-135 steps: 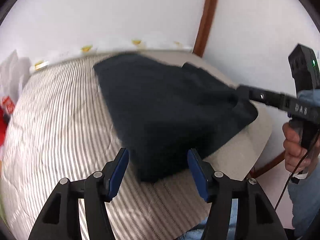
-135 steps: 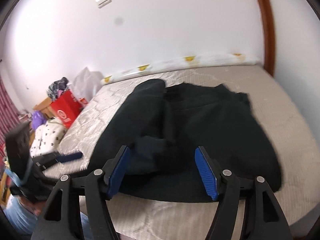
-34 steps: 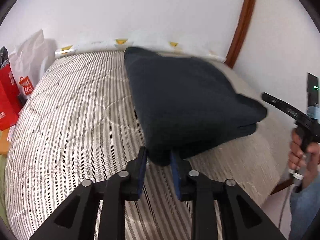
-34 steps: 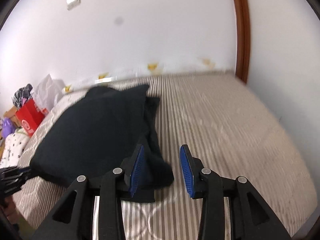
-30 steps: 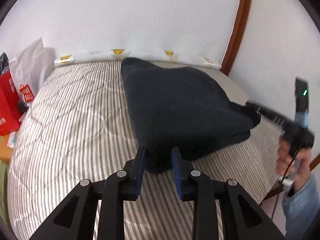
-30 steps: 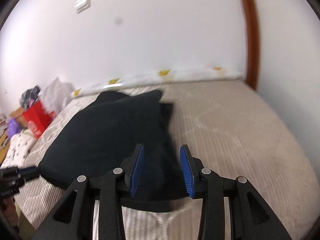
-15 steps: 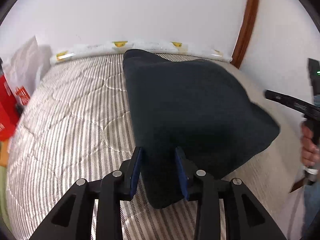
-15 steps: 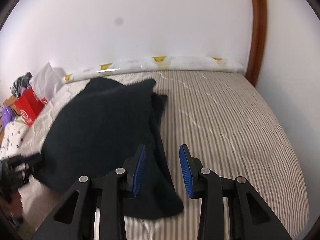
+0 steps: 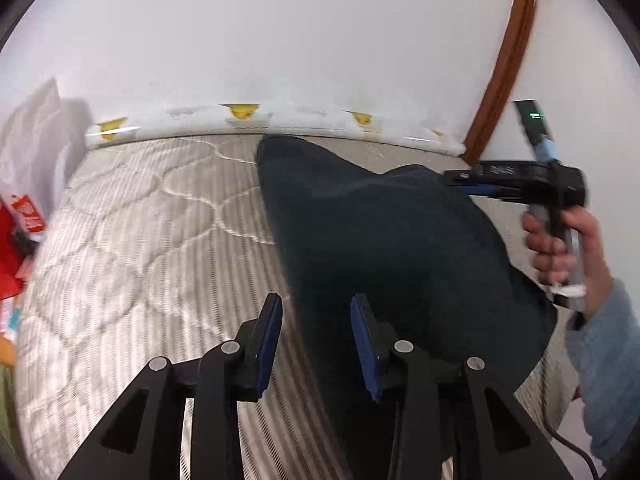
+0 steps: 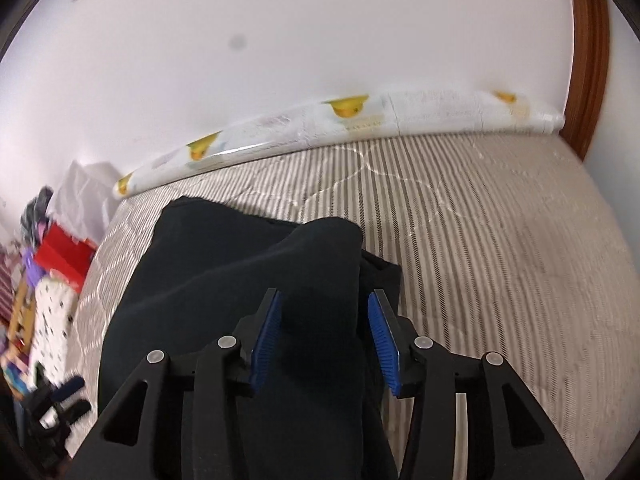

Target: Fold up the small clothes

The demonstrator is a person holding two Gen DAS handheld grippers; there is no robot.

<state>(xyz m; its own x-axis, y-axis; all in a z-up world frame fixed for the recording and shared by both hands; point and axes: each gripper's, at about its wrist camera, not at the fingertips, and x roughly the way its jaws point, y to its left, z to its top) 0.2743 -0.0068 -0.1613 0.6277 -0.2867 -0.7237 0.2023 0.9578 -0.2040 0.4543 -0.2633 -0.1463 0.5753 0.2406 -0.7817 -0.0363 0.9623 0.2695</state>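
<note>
Left wrist view: left gripper [image 9: 316, 336] is seen partly open over dark garment [image 9: 384, 248] on striped mattress [image 9: 132, 240], nothing pinched. Right wrist view: right gripper [image 10: 326, 340] jaws are opening, w/ garment fold between, not pressed.

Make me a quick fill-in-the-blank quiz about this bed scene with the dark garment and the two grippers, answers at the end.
1. The dark garment lies on a bed cover patterned with ____.
2. The pads on the left gripper fingers are coloured ____.
3. The bag beside the bed is coloured ____.
4. The long roll along the wall carries fruit prints coloured ____.

Missing words: stripes; blue; red; yellow
</note>
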